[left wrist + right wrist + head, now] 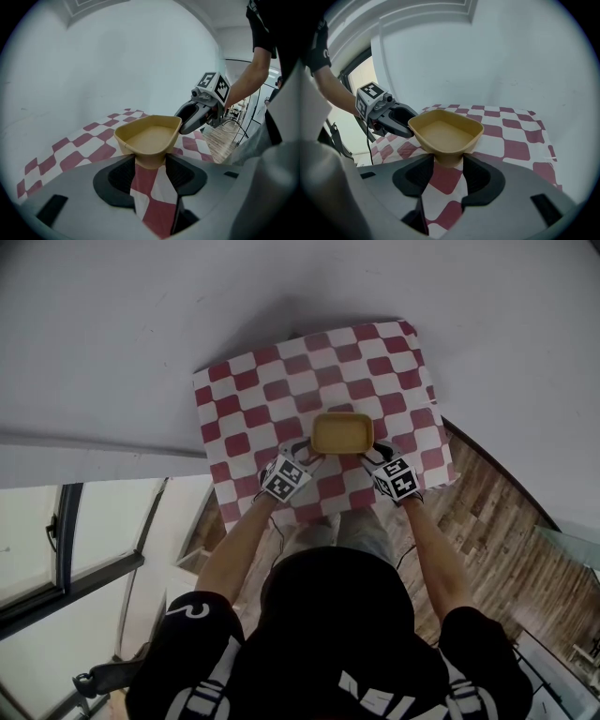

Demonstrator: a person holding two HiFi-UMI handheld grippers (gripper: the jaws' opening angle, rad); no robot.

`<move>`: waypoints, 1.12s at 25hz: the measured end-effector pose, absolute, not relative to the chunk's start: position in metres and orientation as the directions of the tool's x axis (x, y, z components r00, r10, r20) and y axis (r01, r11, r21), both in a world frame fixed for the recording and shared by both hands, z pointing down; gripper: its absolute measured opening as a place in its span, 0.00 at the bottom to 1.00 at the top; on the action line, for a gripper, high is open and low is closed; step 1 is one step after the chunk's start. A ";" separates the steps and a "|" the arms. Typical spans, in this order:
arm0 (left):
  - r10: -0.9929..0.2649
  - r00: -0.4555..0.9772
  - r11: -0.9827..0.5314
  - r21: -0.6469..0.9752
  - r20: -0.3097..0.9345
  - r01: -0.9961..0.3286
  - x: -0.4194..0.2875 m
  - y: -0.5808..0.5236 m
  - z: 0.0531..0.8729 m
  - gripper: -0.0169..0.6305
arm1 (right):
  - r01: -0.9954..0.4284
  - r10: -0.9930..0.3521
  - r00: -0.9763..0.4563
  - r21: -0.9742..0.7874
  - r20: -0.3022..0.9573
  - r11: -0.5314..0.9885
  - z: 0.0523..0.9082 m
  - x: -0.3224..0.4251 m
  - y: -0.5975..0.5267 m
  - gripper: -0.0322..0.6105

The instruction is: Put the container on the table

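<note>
A shallow yellow container (342,433) hangs over the near part of the red-and-white checkered table (272,390), seemingly a little above the cloth. My left gripper (302,454) is shut on its near left corner and my right gripper (380,457) on its near right corner. In the left gripper view the container's corner (149,136) sits pinched between my left gripper's (150,164) jaws, with the right gripper (194,115) at its far rim. In the right gripper view the container (445,133) sits the same way in my right gripper (449,161), the left gripper (391,119) beyond it.
The checkered cloth covers the whole small table, which stands against a white wall (141,324). Wooden floor (497,531) lies to the right of the table's near edge. A window frame (66,549) runs along the lower left.
</note>
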State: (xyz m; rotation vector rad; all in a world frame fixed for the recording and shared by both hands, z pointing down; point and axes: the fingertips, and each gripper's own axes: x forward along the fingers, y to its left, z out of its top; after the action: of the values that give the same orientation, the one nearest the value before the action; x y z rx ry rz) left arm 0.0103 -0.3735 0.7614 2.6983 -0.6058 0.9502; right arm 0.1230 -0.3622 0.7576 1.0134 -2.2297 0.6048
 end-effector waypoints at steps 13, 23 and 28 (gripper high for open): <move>-0.268 0.682 -0.893 0.091 0.681 -0.442 0.005 -0.372 0.786 0.35 | -0.763 -0.445 -0.526 -0.172 0.725 0.623 0.779 0.121 -0.360 0.36; -0.263 0.655 -0.889 0.085 0.709 -0.449 0.003 -0.374 0.794 0.34 | -0.760 -0.420 -0.525 -0.185 0.741 0.624 0.788 0.120 -0.362 0.34; -0.259 0.653 -0.889 0.089 0.711 -0.450 0.003 -0.375 0.795 0.33 | -0.755 -0.410 -0.529 -0.192 0.743 0.627 0.789 0.120 -0.362 0.33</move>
State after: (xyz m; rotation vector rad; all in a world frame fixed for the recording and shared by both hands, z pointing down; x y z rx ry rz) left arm 0.0027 -0.3748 0.7945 2.6148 -0.5721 1.0659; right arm 0.1202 -0.3623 0.7891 0.9080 -2.1786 0.6655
